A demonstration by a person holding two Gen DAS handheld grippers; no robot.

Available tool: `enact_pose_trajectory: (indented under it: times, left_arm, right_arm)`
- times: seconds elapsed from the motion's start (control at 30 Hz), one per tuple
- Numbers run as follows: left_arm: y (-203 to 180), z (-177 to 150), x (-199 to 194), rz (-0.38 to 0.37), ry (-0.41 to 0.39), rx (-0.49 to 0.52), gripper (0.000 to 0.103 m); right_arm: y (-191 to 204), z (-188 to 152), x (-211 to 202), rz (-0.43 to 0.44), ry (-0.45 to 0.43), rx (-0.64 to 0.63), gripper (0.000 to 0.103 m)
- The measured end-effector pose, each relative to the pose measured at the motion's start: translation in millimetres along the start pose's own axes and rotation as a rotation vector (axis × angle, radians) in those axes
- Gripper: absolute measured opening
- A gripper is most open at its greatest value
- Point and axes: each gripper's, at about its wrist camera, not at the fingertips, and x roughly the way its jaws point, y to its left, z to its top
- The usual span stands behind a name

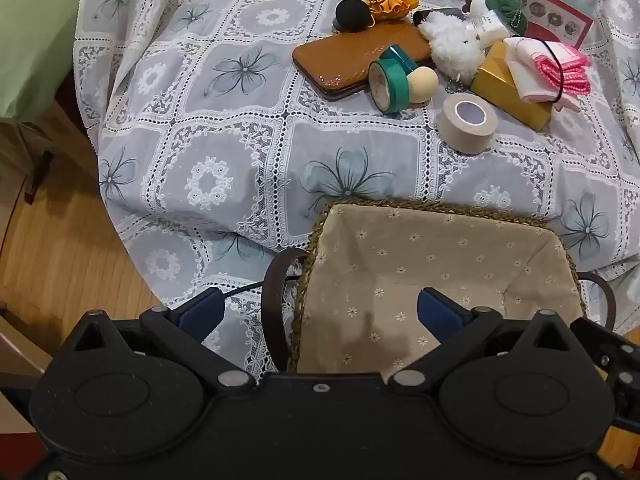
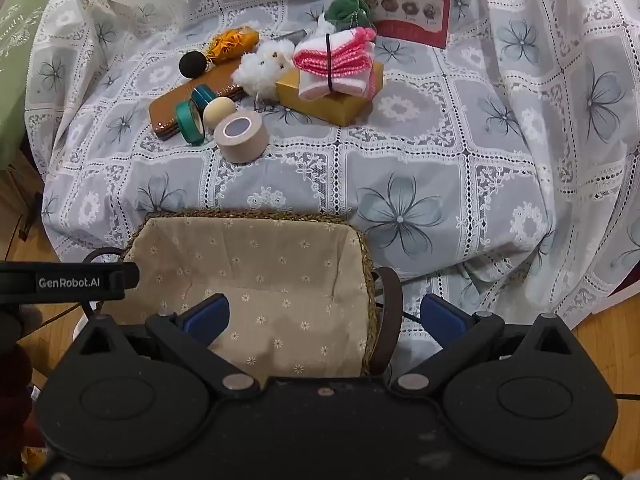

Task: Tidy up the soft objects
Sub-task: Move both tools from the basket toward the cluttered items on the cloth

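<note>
Blue pads on both tools stand wide apart with nothing between them: your left gripper [image 1: 320,312] hangs over the near left corner of the basket [image 1: 400,205], one pad outside the rim above its dark loop handle [image 1: 274,304], the other over the lining. Your right gripper [image 2: 325,316] mirrors this at the basket's right end, straddling the other handle [image 2: 390,312].

Basket: woven rim, beige daisy-print lining, nothing visible inside. By my reading the sort has not begun; you are at the pick-selection step.

Soft candidates, all in the cluster at the far side of the lace tablecloth [image 2: 440,160], well apart from the basket:
- white plush toy [image 2: 262,68], leaning against the yellow box [image 2: 328,106]
- pink-and-white folded cloth [image 2: 338,66], bound by a black band, lying on top of that box
- green plush piece [image 2: 348,10] behind, near the red-bordered box [image 2: 404,10]
- orange ruffled fabric item [image 2: 234,44], touching the black ball [image 2: 193,65]
- cream egg-shaped sponge [image 2: 218,110], wedged between the teal tape rolls [image 2: 192,118] and the beige tape roll [image 2: 240,136]

Hard items to leave: tapes, boxes, the brown wallet-like case [image 2: 188,100].

Next move, as I judge it: reach one tool forward over the basket. The banded cloth looks the easiest first grab, sitting high and unobstructed. Pinch across the bundle, not the band
</note>
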Motion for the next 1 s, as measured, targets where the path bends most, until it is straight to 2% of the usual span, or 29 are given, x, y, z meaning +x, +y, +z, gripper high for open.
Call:
enact_pose_trajectory:
  times: [0.13, 0.23, 0.27, 1.0]
  left_arm:
    - [4, 1, 1, -0.010, 0.003, 0.010, 0.099]
    - [0, -2, 0, 0.012, 0.011, 0.019, 0.099]
    - [0, -2, 0, 0.009, 0.016, 0.020, 0.099]
    - [1, -4, 14, -0.004, 0.051, 0.020, 0.099]
  right_arm:
    - [1, -4, -4, -0.012, -0.016, -0.006, 0.102]
    - [9, -8, 5, -0.030, 0.018, -0.002, 0.102]
    - [2, -4, 8, -0.006, 0.041, 0.010, 0.102]
    - [5, 7, 21, -0.016, 0.105, 0.017, 0.102]
